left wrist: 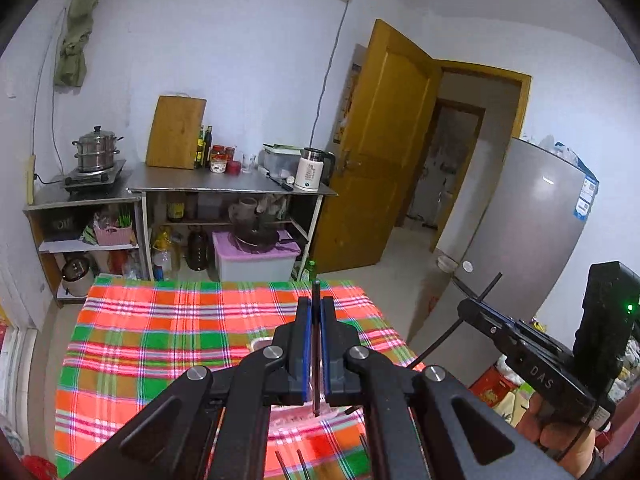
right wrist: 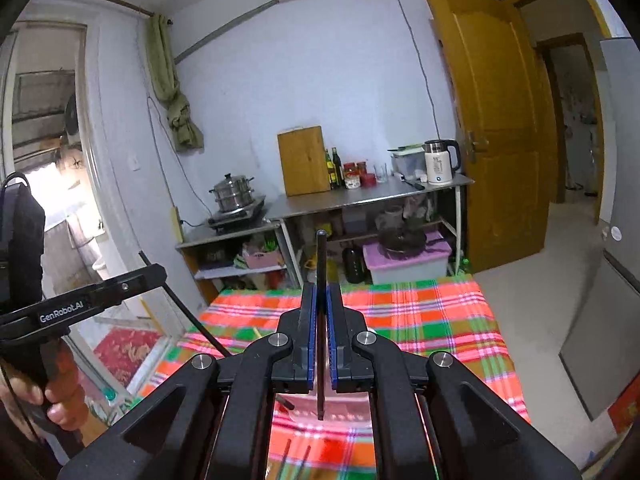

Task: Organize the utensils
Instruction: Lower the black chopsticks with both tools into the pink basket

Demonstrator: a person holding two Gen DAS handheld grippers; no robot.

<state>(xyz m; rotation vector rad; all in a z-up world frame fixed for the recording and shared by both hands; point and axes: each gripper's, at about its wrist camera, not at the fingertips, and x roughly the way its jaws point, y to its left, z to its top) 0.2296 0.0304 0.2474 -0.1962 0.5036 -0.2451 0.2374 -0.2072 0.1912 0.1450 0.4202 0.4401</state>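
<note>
Each gripper carries one dark chopstick, and both are lifted above the worktop [left wrist: 160, 344], which has a bright checked cloth. I think they are held like this because the sticks must be carried together to one place, perhaps the pink tray [right wrist: 344, 404] just under the grippers, which is mostly hidden.

The left gripper [left wrist: 316, 312] has its jaws closed narrow on a chopstick [left wrist: 316, 292]. The stick runs along the gap between the blue pads. Its far end comes out a little past the tips and its near end hangs out behind the pads, above the tray. So it is gripped along its length, not across.

The right gripper [right wrist: 321, 296] also has narrow jaws, pressed on another chopstick [right wrist: 321, 256]. This one comes out further past the tips, and its near end shows below the pads. In the left view the same stick crosses the right gripper at a slant.

More chopsticks [right wrist: 296, 460] lie on the cloth near the bottom edge, apart from both jaws, so the task seems not finished. A stick held in this way could slide forward, in my judgement.
</note>
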